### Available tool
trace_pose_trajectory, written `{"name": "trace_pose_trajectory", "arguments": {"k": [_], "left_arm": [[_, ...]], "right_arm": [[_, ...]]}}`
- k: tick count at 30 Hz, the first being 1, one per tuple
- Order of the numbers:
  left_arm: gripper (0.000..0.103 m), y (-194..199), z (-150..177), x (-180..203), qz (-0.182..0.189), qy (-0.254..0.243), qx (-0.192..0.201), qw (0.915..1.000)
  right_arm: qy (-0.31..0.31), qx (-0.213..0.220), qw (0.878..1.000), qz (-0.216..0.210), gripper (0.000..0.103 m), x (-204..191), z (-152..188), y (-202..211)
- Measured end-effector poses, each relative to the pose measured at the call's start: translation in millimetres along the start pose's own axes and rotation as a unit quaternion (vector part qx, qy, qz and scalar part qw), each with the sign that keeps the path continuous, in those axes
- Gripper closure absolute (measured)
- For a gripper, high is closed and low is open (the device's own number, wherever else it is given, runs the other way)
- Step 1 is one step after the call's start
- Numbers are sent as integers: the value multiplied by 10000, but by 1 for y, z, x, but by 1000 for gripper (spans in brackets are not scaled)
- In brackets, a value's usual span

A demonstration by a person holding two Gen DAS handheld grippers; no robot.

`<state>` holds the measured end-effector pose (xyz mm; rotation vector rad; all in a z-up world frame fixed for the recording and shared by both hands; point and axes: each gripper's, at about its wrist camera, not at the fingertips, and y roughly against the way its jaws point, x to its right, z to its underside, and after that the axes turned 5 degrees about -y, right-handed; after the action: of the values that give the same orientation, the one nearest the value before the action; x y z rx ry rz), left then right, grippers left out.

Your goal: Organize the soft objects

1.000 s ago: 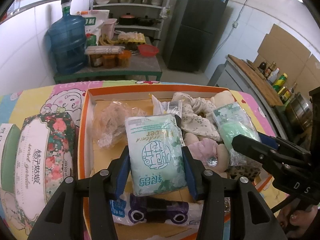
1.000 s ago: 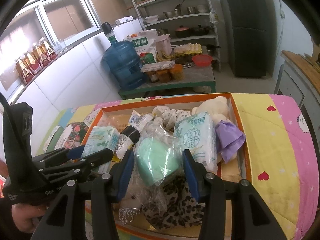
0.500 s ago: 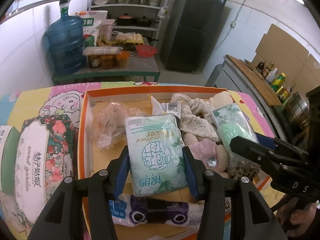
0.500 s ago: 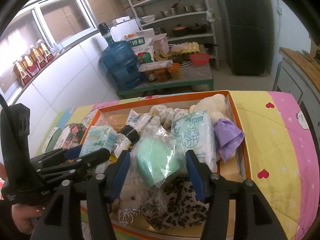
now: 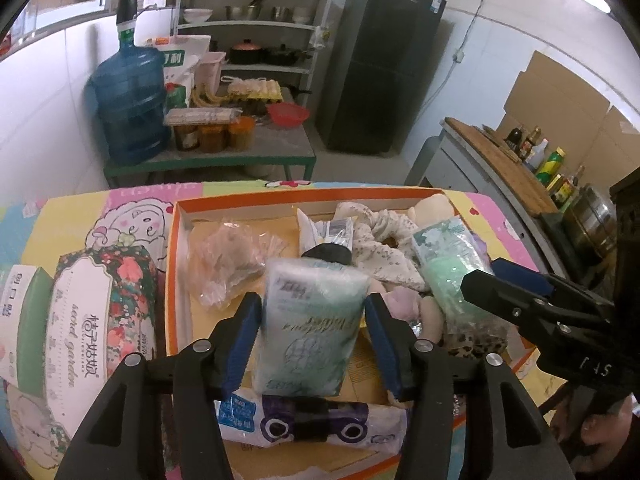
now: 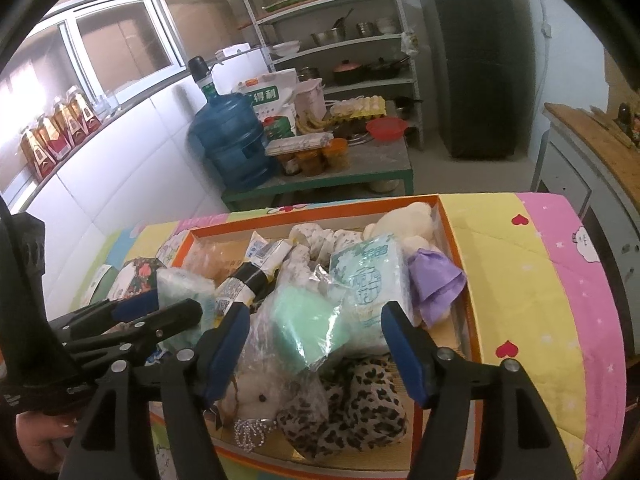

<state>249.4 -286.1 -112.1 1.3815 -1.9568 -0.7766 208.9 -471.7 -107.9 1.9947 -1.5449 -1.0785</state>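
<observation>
An orange-rimmed cardboard box (image 5: 176, 264) on a patterned mat holds soft things. My left gripper (image 5: 314, 344) is shut on a pale green tissue pack (image 5: 312, 320) and holds it tilted above the box floor. My right gripper (image 6: 316, 354) is open, its jaws on either side of a bagged green sponge (image 6: 308, 328), not squeezing it. Behind the sponge stands another tissue pack (image 6: 368, 280), beside a purple cloth (image 6: 436, 280). A leopard-print cloth (image 6: 352, 412) and a small white plush (image 6: 256, 396) lie under the right gripper.
A floral tissue pack (image 5: 96, 320) lies on the mat left of the box. A plastic bag (image 5: 232, 264), a printed wrapper (image 5: 312, 428), a floral cloth (image 5: 380, 240) and a cream plush (image 6: 408, 220) lie in the box. A low table with a water jug (image 5: 128, 108) stands beyond.
My left gripper has lifted the tissue pack and tipped its top forward. My right gripper has opened wider around the bagged sponge.
</observation>
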Motion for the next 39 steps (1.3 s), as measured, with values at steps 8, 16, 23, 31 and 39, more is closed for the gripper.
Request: {"name": "trace_pose_trajectory", "arguments": {"k": [8, 16, 23, 31, 39], "left_arm": [[44, 20, -1, 4, 23, -41, 155, 9999], [44, 45, 2, 5, -30, -95, 328, 9994], [44, 75, 5, 2, -125, -85, 593, 9981], [44, 118, 13, -9, -65, -201, 885, 9958], [44, 182, 38, -42, -397, -431, 1265, 9902]], "right_arm": [[-3, 227, 9997, 53, 35, -5, 0, 20], [122, 511, 9983, 263, 35, -16, 4, 41], [134, 712, 9966, 394, 35, -31, 8, 61], [35, 1002, 9934, 558, 35, -64, 21, 94], [89, 1267, 9877, 914, 35, -122, 48, 118]]}}
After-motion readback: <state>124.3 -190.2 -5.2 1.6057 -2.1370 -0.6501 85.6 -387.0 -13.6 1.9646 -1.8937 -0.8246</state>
